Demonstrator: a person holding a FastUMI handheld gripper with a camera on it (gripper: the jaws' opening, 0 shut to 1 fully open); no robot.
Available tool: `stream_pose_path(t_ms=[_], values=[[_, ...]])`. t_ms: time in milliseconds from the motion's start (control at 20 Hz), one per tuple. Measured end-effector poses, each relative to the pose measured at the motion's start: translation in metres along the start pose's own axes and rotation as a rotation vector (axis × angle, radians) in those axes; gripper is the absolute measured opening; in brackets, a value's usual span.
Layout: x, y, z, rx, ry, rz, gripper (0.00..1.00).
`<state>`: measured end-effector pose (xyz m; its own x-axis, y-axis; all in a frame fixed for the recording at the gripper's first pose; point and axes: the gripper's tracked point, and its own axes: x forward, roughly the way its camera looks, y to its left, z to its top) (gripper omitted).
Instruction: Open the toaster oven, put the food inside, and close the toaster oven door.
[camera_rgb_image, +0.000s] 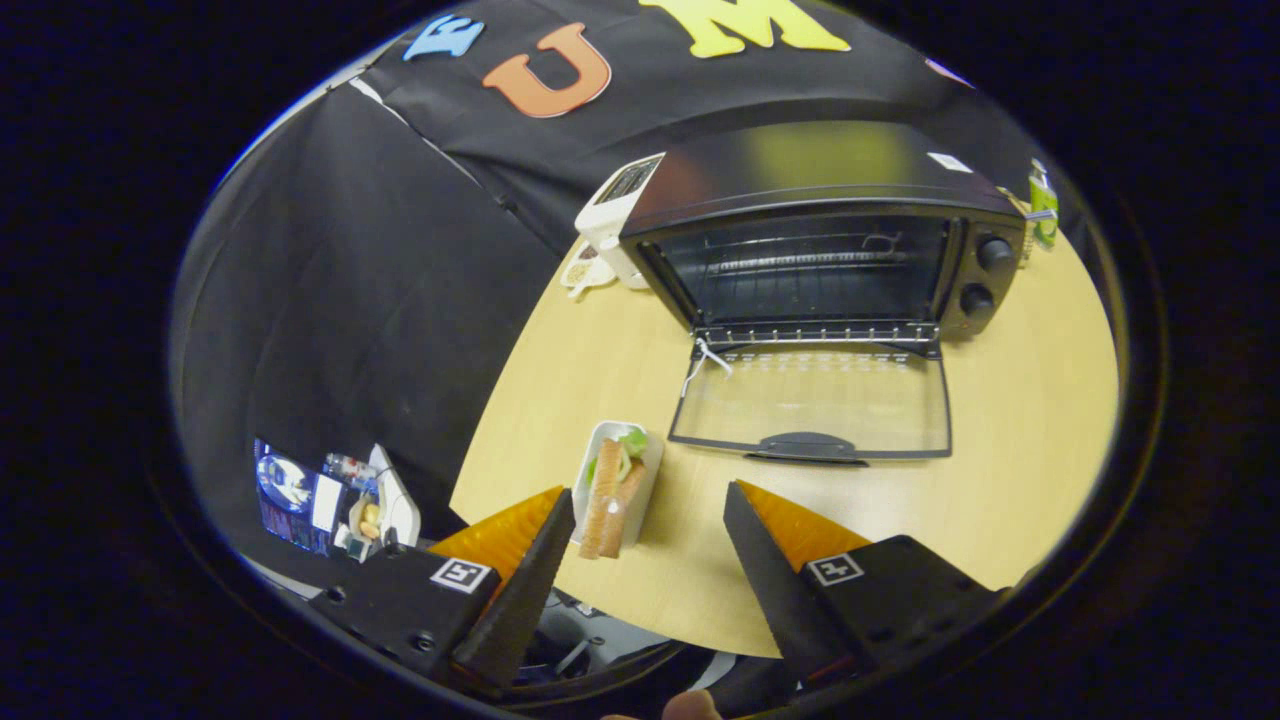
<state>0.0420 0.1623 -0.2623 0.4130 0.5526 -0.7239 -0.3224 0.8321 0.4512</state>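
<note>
With the toaster oven (815, 255) already open and its glass door (812, 402) lying flat on the counter (1020, 400), the hand-held gripper (648, 505) hovers spread and empty (nothing between its fingers) over the food tray (617, 485), apparently lining up a grasp.

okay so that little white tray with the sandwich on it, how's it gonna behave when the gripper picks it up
The white tray looks shallow and narrow, so probably light and stiff. The sandwich lies loose on it and overhangs one end, so it may slide off if tilted. The gripper is open, the tray by its left finger.
</note>
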Motion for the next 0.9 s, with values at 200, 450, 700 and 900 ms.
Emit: stream_pose_path(t_ms=[200, 450, 700, 900], values=[[0.034, 0.015, -0.013, 0.119, 0.126, 0.064, 0.96], [0.071, 0.022, -0.027, 0.244, 0.234, 0.106, 0.79], [0.079, 0.028, -0.032, 0.266, 0.265, 0.118, 0.44], [0.069, 0.037, -0.034, 0.274, 0.282, 0.151, 0.32]])
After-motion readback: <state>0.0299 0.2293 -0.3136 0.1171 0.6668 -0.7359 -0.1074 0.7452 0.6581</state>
